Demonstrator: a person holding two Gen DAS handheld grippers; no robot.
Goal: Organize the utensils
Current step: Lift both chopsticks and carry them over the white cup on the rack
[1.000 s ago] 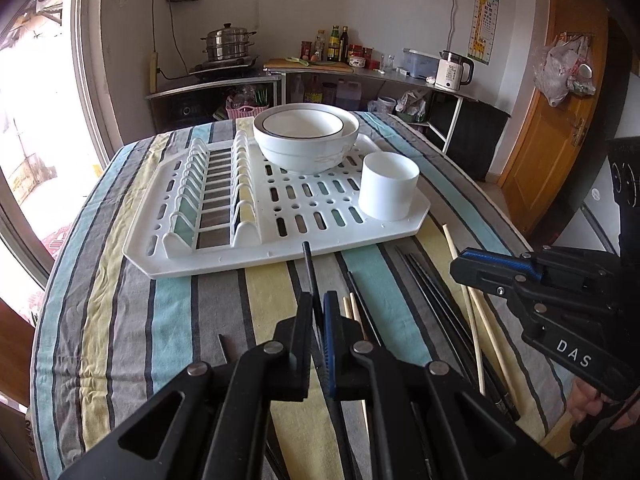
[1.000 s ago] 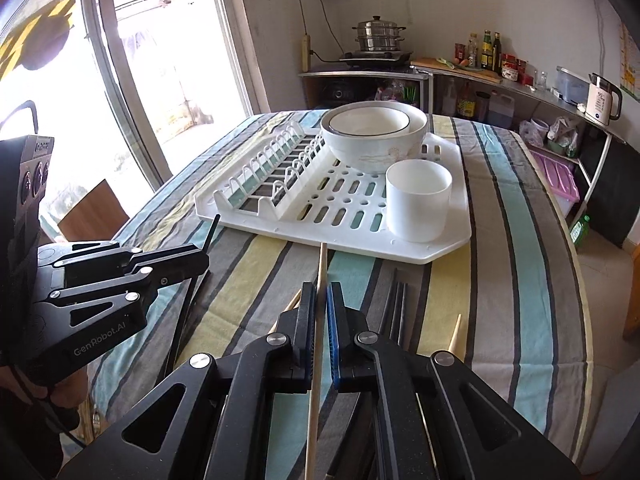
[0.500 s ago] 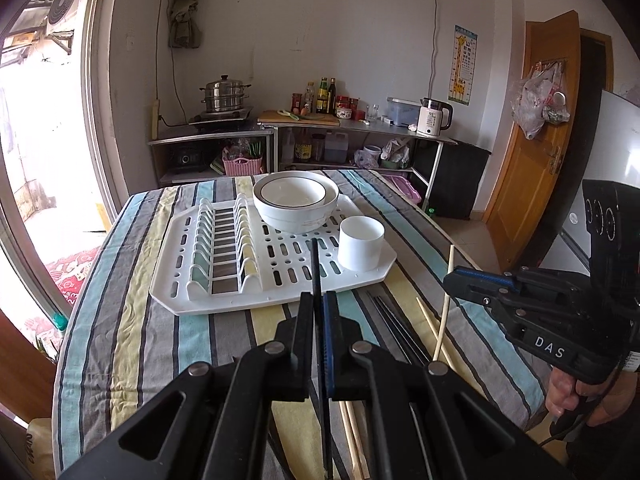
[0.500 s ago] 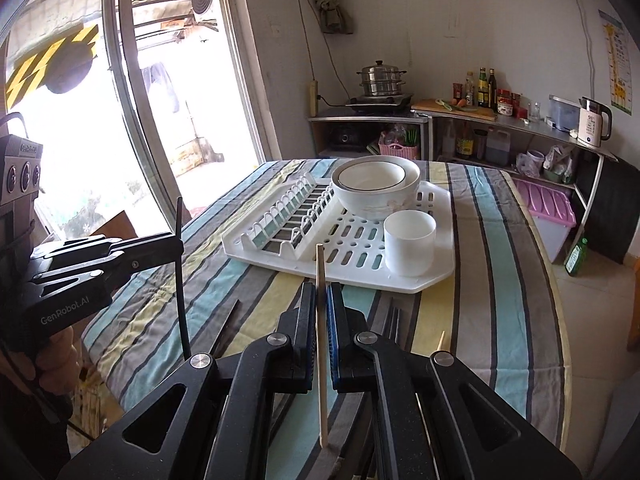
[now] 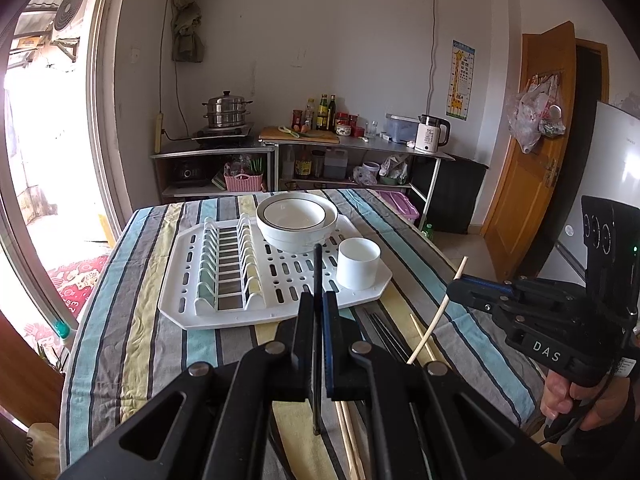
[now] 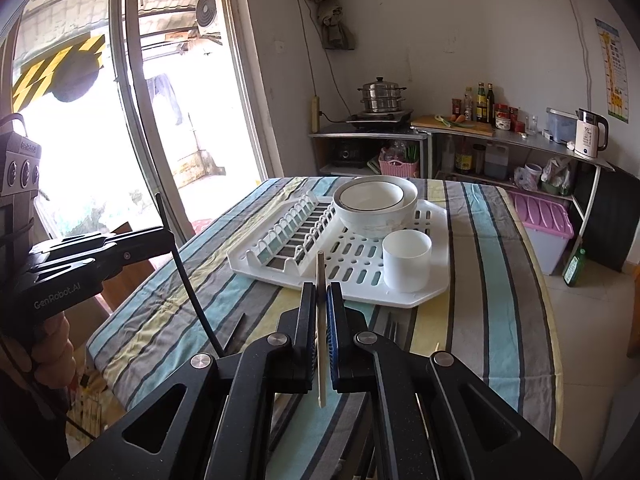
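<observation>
My left gripper (image 5: pixel 318 300) is shut on a black chopstick (image 5: pixel 317 268), held up above the striped table. My right gripper (image 6: pixel 321 294) is shut on a pale wooden chopstick (image 6: pixel 320 276), also lifted. Each gripper shows in the other's view: the right gripper (image 5: pixel 452 286) with the wooden chopstick (image 5: pixel 436 316), the left gripper (image 6: pixel 170 236) with the black chopstick (image 6: pixel 186 284). Beyond both stands a white cup (image 5: pixel 357 263) (image 6: pixel 406 259) on a white drying rack (image 5: pixel 200 312) (image 6: pixel 436 216). More black chopsticks (image 5: pixel 382 330) and wooden chopsticks (image 5: pixel 420 332) lie on the cloth near the rack's front edge.
Stacked white bowls (image 5: pixel 295 220) (image 6: pixel 374 208) sit at the back of the rack beside its plate slots (image 5: pixel 228 264). A person's hand (image 5: pixel 576 396) grips the right tool; another hand (image 6: pixel 48 348) grips the left. Kitchen shelves (image 5: pixel 352 144) and a pink bin (image 6: pixel 544 220) lie behind the table.
Both grippers have risen from the tabletop with their chopsticks and tilted up, so the table now sits lower and the room shows more. Most of it came in the first half second.
</observation>
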